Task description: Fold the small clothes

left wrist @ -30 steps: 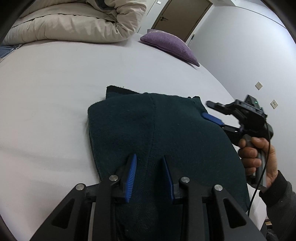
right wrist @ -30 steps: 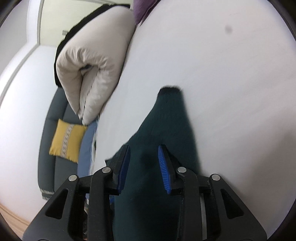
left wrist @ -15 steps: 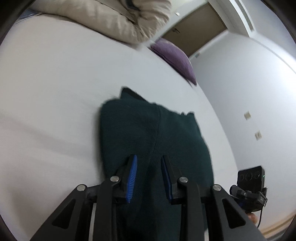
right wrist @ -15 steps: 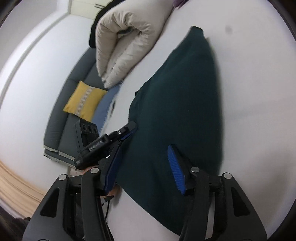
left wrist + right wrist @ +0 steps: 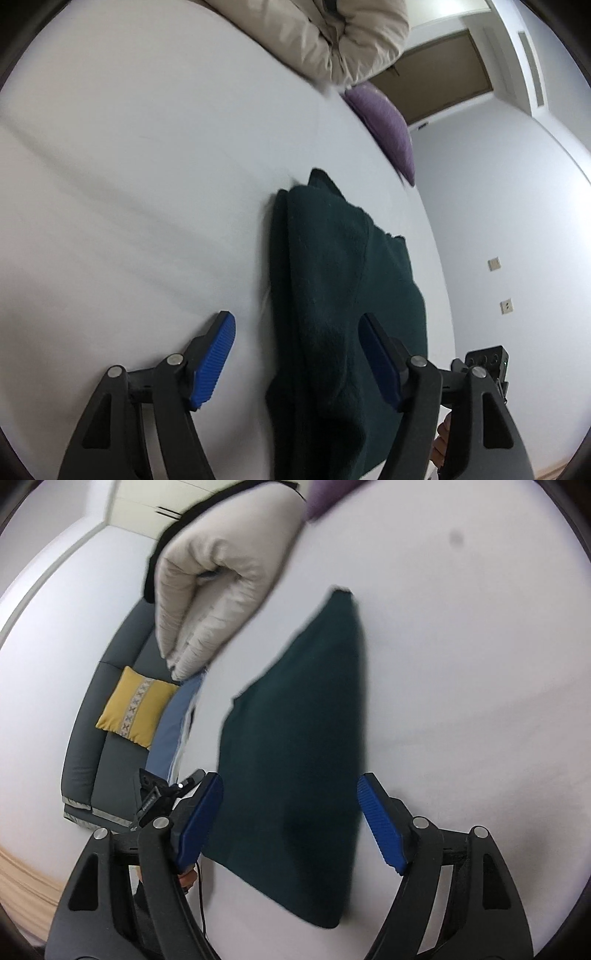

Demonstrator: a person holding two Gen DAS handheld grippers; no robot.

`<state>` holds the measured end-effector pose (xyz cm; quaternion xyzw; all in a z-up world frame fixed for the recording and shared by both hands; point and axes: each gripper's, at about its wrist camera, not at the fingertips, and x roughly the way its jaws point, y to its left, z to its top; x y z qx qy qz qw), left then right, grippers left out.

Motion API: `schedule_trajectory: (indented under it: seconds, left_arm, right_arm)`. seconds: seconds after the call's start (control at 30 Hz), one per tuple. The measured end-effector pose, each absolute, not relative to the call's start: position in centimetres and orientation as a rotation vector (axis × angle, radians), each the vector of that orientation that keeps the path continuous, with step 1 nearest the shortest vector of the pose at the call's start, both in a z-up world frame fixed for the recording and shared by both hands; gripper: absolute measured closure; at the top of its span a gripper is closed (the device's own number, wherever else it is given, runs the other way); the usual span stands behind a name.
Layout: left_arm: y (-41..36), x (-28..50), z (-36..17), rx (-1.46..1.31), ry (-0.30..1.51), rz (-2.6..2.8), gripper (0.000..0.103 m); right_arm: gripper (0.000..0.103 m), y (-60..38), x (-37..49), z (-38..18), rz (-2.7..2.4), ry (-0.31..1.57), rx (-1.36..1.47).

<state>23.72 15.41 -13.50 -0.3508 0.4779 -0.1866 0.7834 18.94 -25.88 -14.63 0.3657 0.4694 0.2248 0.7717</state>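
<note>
A dark green folded garment lies flat on the white bed. My left gripper hangs over its near end, jaws opening, and the blue pads stand clear of the cloth. In the right wrist view the same garment stretches away from my right gripper. Its jaws are opening too, wide apart, straddling the cloth's width without pressing it. The other gripper's body shows at the left, and the right one's body shows low right in the left wrist view.
A cream duvet is bunched at the head of the bed, beside a purple pillow. A grey sofa with a yellow cushion stands past the bed's edge. A brown door is in the far wall.
Both grippers opened and let go of the green garment, which now lies flat on the bed. Both have drawn back and rolled; the right one was first to spread.
</note>
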Motion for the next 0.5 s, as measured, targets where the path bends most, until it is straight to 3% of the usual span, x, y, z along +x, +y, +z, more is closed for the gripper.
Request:
schedule_trajectory:
  seconds: [0.5]
  left_arm:
    - [11.1, 28.4, -14.4, -0.770, 1.174, -0.514, 0.032]
  right_arm:
    - [0.029, -23.2, 20.9, -18.3, 0.553, 1.146, 0.716]
